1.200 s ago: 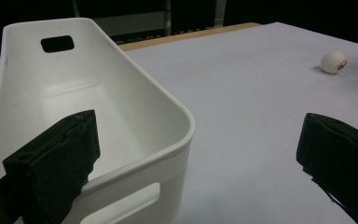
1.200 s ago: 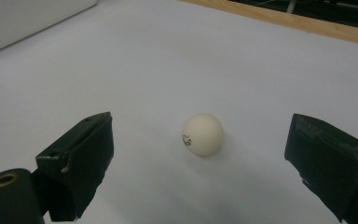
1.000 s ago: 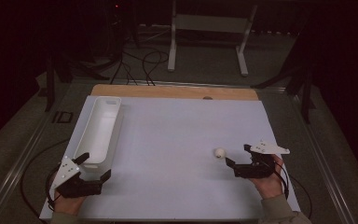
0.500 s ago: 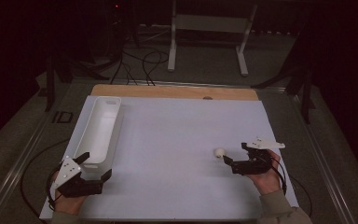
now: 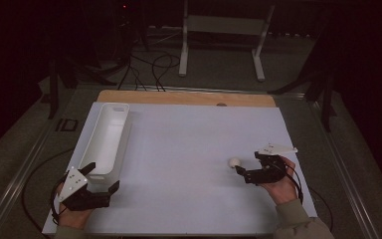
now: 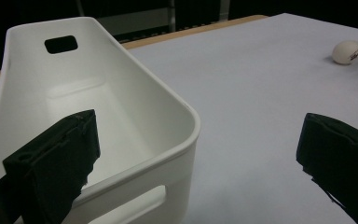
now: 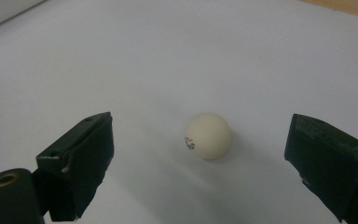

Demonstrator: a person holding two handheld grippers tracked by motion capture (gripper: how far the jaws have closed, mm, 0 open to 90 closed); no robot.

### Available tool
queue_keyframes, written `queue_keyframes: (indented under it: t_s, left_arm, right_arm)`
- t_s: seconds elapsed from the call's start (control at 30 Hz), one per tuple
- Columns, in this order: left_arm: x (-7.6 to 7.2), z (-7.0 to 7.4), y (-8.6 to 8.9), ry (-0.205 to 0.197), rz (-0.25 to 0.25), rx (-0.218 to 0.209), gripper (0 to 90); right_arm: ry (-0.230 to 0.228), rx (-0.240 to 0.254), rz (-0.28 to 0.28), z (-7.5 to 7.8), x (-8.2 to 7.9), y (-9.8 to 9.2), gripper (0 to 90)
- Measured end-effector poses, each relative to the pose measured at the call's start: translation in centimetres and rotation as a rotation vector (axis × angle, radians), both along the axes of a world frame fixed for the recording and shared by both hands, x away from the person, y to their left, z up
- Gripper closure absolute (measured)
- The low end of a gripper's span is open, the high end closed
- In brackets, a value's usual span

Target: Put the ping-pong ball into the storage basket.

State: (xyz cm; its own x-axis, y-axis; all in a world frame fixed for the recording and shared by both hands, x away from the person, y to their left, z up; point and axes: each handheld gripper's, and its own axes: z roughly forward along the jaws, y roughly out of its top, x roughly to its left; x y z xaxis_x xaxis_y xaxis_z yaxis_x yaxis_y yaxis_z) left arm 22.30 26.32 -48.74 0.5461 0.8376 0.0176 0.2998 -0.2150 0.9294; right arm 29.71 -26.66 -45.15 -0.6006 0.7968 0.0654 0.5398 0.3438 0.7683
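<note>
A small cream ball (image 5: pixel 234 162) with dark print lies on the white table sheet (image 5: pixel 189 149), right of centre. My right gripper (image 5: pixel 242 172) is open just right of it, jaws pointing at it. In the right gripper view the ball (image 7: pixel 208 135) rests just ahead of the gap of the right gripper (image 7: pixel 203 162), touching neither jaw. A long white bin (image 5: pixel 127 130) stands along the left side. My left gripper (image 5: pixel 102 178) is open at the bin's near end. In the left gripper view the left gripper (image 6: pixel 196 158) has one jaw over the bin (image 6: pixel 168 88) and the other outside; the ball (image 6: pixel 346 51) lies far off.
A strip of wooden tabletop (image 5: pixel 179 97) shows beyond the sheet's far edge. Behind the table stand a white metal frame (image 5: pixel 221 30) and loose cables (image 5: pixel 149 64) on the floor. The bin has a handle hole (image 6: pixel 61 44) in its far end wall.
My right gripper has crept left toward the ball, which has stayed put. The left gripper has hardly moved at the bin's near end.
</note>
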Motion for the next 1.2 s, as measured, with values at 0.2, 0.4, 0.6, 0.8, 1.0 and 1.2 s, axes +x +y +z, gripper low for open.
queue_keyframes:
  t_s: [0.2,0.4,0.6,0.8,1.0,1.2]
  left_arm:
    - [0.0,0.0,0.0,-0.001,0.000,0.001,0.0]
    - [0.0,0.0,0.0,-0.002,0.001,0.004,0.0]
    - [0.0,0.0,0.0,-0.004,0.002,0.005,0.0]
    - [0.0,0.0,-0.1,-0.004,0.002,0.005,0.0]
    - [0.0,-0.1,0.0,-0.005,0.002,0.004,0.0]
    - [0.0,-0.1,-0.1,-0.005,0.001,0.005,0.0]
  right_arm:
    - [0.015,-0.015,0.004,0.0,0.3,0.3,7.8]
    - [0.026,-0.028,0.006,0.0,0.7,0.5,7.8]
    - [0.044,-0.049,0.008,0.0,1.1,0.7,7.8]
    - [0.052,-0.058,0.016,0.1,1.4,0.9,7.8]
    - [0.064,-0.069,0.023,0.0,1.8,1.1,7.8]
    - [0.071,-0.073,0.026,-0.1,2.1,1.2,7.8]
